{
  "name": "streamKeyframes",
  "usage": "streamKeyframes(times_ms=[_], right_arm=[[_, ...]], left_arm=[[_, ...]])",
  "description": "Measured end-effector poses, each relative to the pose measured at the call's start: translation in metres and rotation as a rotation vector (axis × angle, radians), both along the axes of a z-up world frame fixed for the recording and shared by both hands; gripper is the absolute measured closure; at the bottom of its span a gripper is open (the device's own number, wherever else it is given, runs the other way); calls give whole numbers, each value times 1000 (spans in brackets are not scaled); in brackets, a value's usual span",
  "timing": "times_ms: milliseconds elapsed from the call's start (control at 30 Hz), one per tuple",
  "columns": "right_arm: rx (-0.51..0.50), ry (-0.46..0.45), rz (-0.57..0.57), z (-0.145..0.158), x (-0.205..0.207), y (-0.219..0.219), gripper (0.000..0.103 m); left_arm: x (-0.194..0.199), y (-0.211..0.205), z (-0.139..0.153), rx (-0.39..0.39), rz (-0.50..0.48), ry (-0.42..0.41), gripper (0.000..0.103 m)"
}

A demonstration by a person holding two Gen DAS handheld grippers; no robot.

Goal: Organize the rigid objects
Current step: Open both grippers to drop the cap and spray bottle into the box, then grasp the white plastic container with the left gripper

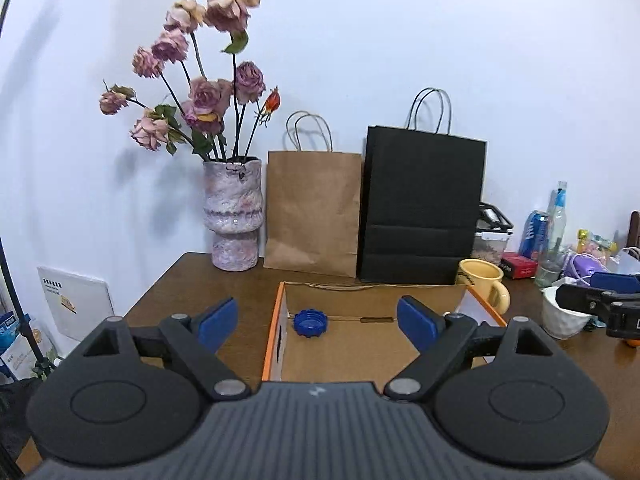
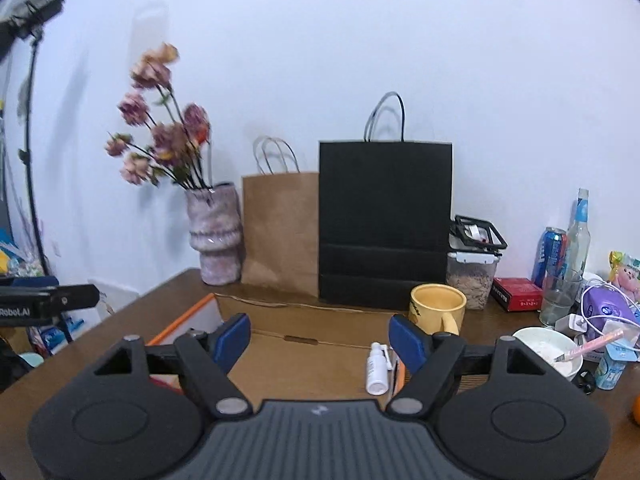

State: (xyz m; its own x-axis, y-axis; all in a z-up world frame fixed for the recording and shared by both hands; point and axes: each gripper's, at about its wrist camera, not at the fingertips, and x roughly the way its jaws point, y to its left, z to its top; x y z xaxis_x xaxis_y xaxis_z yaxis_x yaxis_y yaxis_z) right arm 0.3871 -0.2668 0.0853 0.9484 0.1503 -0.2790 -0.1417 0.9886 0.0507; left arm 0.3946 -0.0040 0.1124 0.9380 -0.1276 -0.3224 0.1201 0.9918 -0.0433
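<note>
Both the left gripper (image 1: 316, 320) and the right gripper (image 2: 320, 338) stood spread, pinching nothing. Inside the cardboard box (image 1: 276, 320) lay a blue cap (image 1: 311, 322) (near its left wall) and a white bottle (image 2: 377, 368). Behind the box stood a black bag (image 1: 420, 212).

Both wrist cameras sit low over the bench (image 1: 192, 280), facing the wall; they share the box (image 1: 360, 344), vase (image 2: 216, 236) and bags (image 2: 384, 220).
</note>
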Motion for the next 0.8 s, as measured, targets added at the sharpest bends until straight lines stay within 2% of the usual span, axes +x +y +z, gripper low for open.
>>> streamKeyframes(times_ms=[100,267,500,700,800], right_arm=[[1,-28,15,-11,-26,3,24],[25,-75,42,-33,-84,5,23],[21,-88,63,-66,-169,10,23],[85,-58,35,-90,-228,5,22],[69,-26,42,-98,-236,3,23]], left_arm=[[-25,3,-7,-2,0,-12,11],[-76,-2,-29,77,11,-50,11],[-161,-12,-57,78,-37,-114,9],[-211,-16,-77,0,-96,-72,9],[-218,-23,-86,14,-123,-47,9]])
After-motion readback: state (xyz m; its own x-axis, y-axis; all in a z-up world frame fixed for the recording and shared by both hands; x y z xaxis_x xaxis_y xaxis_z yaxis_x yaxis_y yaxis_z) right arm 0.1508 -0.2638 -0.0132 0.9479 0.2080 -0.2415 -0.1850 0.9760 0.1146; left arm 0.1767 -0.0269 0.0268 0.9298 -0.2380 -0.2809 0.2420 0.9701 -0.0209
